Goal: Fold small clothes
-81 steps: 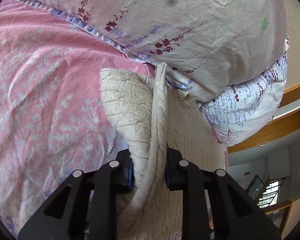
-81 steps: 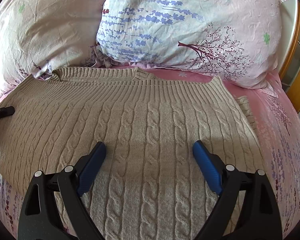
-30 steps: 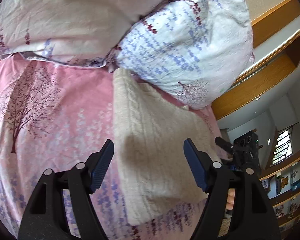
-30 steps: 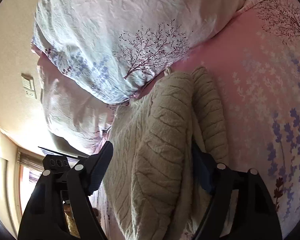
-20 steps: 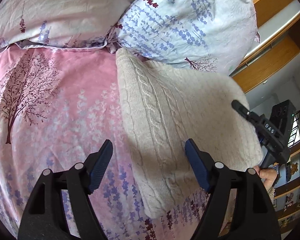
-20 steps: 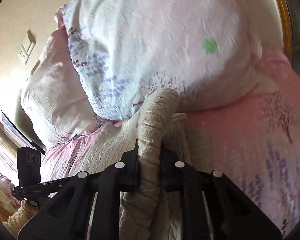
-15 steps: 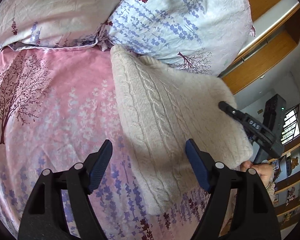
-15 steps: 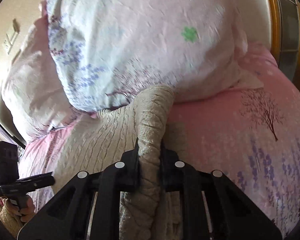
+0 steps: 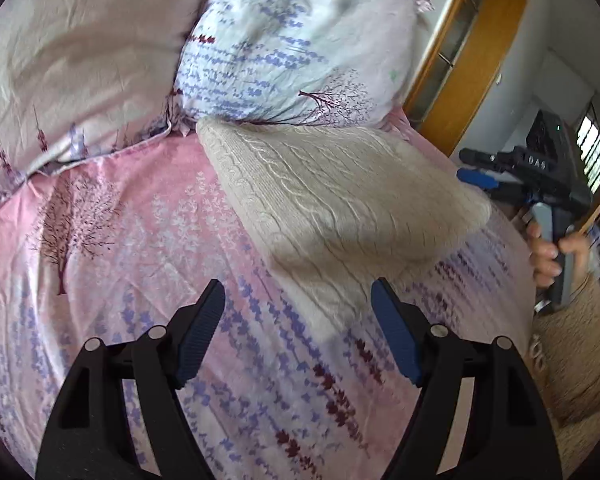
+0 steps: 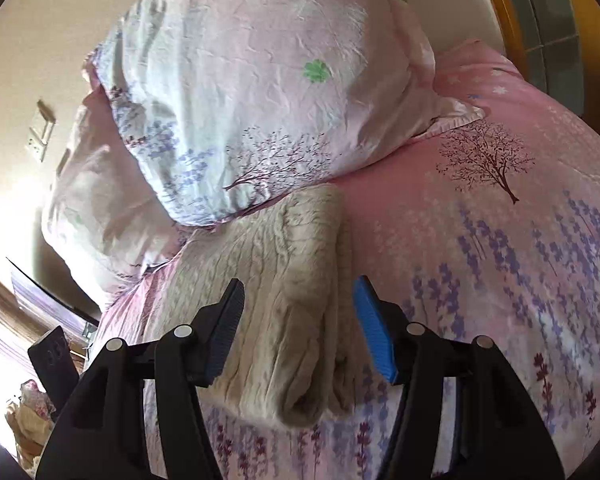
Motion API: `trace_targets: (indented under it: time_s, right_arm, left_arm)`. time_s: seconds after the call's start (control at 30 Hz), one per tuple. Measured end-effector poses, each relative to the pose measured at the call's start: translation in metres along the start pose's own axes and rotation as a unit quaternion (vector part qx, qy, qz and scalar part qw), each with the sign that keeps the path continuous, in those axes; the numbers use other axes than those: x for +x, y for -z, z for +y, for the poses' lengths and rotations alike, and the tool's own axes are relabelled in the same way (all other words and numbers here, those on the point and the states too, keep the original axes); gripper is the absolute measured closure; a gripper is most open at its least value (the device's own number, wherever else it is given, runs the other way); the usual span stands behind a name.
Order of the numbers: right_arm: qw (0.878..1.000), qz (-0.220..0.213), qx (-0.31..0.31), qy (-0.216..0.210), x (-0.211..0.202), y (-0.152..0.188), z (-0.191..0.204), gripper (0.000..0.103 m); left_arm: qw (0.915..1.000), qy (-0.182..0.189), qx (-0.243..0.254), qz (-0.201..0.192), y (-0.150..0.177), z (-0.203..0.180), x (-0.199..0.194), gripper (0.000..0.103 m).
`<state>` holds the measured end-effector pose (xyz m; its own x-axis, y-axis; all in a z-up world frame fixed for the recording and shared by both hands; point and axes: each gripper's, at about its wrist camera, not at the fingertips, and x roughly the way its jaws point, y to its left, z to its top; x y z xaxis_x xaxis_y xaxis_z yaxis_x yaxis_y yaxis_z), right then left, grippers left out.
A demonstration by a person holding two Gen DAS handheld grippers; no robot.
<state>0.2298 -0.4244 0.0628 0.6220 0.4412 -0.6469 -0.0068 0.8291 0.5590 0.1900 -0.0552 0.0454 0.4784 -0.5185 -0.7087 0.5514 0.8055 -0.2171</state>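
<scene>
- In the left wrist view, the left gripper [image 9: 296, 322] fills the bottom of the frame, its blue-padded jaws spread wide over the pink floral bedspread [image 9: 112, 248], with nothing between them.
- Just above and right of that gripper, the folded cream cable-knit sweater [image 9: 332, 204] lies on the bedspread in the centre of the frame; its near corner reaches toward the right jaw without touching it.
- In the right wrist view, the right gripper [image 10: 298, 322] sits low in the frame, its jaws opening; the sweater's [image 10: 284, 288] thick folded edge lies between the blue pads, and the pads stand clear of the knit on both sides.
- At the right edge of the left wrist view, the same right gripper [image 9: 516, 176] appears black with a blue pad, held in a person's hand [image 9: 552, 252] just beyond the sweater's far corner.
- Farther back, the sweater's top edge tucks against a white pillow printed with lavender sprigs and a tree [image 9: 300, 48], upper centre of the left wrist view.
- A second, pinkish pillow [image 9: 80, 52] lies beside it at upper left.
- Behind the bed, a wooden frame [image 9: 460, 80] runs up the upper right of the view.
</scene>
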Motion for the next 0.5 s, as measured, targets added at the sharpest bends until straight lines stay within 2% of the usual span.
trace_targets:
  time_s: [0.07, 0.17, 0.27, 0.33, 0.37, 0.4, 0.5]
  right_arm:
    - [1.000, 0.007, -0.012, -0.009, -0.007, 0.011, 0.008, 0.044]
    - [0.999, 0.025, -0.039, 0.014, -0.002, 0.026, 0.019, 0.044]
    - [0.998, 0.037, -0.043, 0.022, 0.006, 0.033, 0.020, 0.045]
    - [0.998, 0.037, -0.047, 0.025, 0.010, 0.035, 0.020, 0.056]
    - [0.998, 0.036, -0.052, 0.029, 0.012, 0.036, 0.021, 0.078]
    - [0.997, 0.032, -0.057, 0.033, 0.012, 0.036, 0.023, 0.087]
    - [0.997, -0.016, -0.066, 0.040, -0.005, 0.032, 0.027, 0.091]
  left_arm:
    - [0.9992, -0.013, 0.036, -0.004, 0.009, -0.012, -0.005, 0.028]
    - [0.9956, -0.036, 0.086, 0.008, 0.019, -0.029, 0.001, 0.028]
    - [0.9936, -0.051, 0.098, 0.023, 0.022, -0.037, 0.014, 0.028]
    - [0.9937, -0.064, 0.089, 0.024, 0.018, -0.035, 0.022, 0.028]
    - [0.9940, -0.069, 0.081, 0.024, 0.016, -0.033, 0.024, 0.029]
    - [0.9941, -0.078, 0.072, 0.022, 0.014, -0.030, 0.026, 0.031]
    - [0.9930, -0.104, 0.053, 0.018, 0.009, -0.021, 0.030, 0.033]
